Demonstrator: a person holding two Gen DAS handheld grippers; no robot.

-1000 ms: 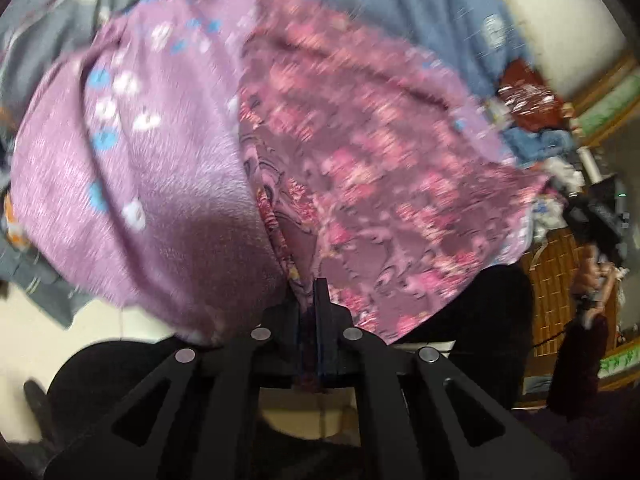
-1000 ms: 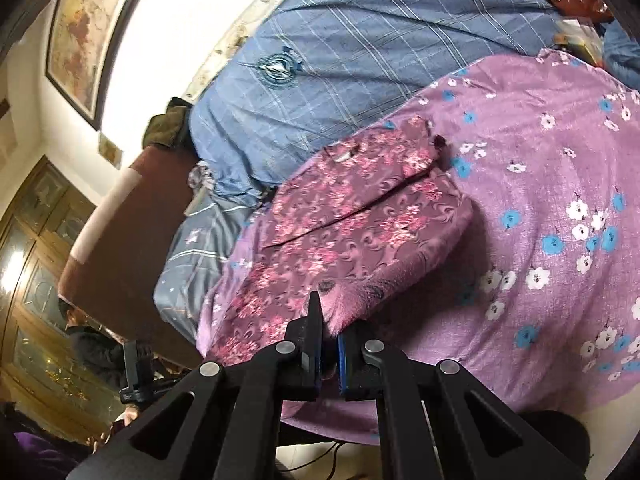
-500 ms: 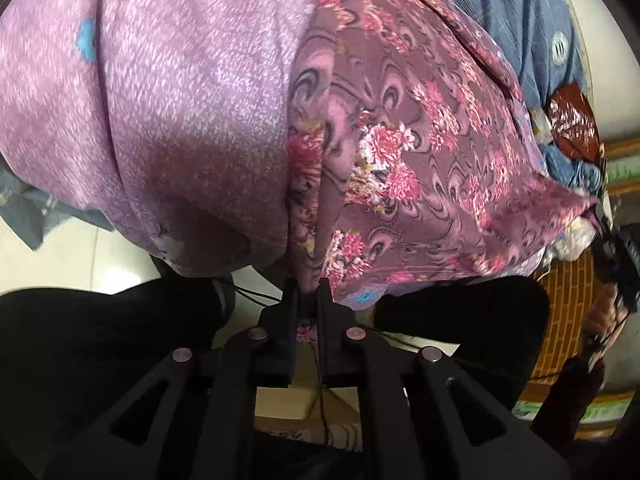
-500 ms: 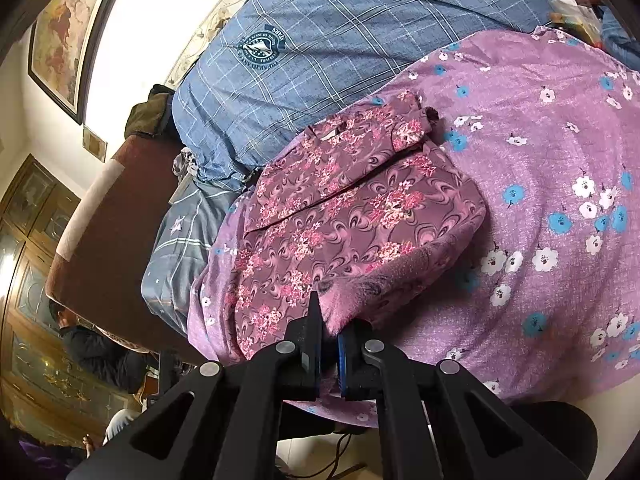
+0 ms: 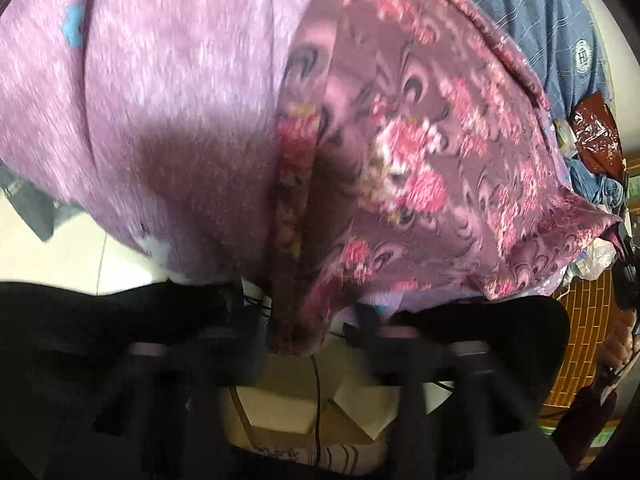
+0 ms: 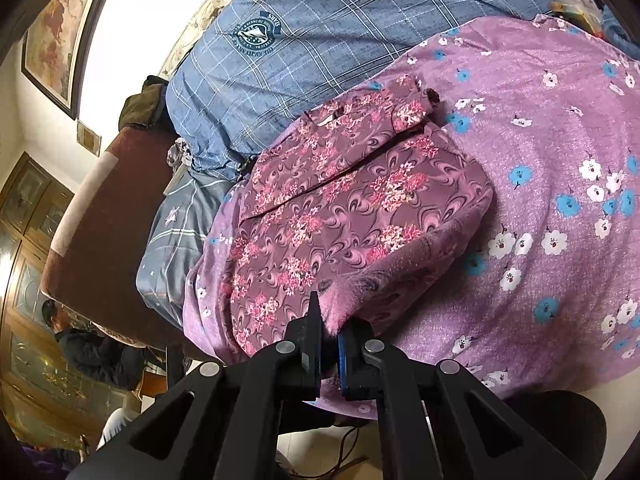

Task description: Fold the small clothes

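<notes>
2 grippers at floral garment (image 6: 352, 208) on purple bedspread (image 6: 560, 152): right gripper (image 6: 329, 332) clamped on hem, left gripper (image 5: 308, 344) spread, corner between. Mid-fold; next, probably carrying hem toward collar.

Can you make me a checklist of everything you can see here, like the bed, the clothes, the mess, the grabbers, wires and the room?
Surface: purple flowered bedsheet over a bed.
Job's things: floral garment, partly folded, lying on the sheet.
Clutter: blue plaid quilt behind; red packet at the side.
Grippers: right hand-held gripper shut on the garment's hem; left hand-held gripper blurred, fingers apart, cloth hanging between them.
Cables: thin black cable below the left gripper.
Surroundings: framed picture, wooden cabinet, seated person.
</notes>
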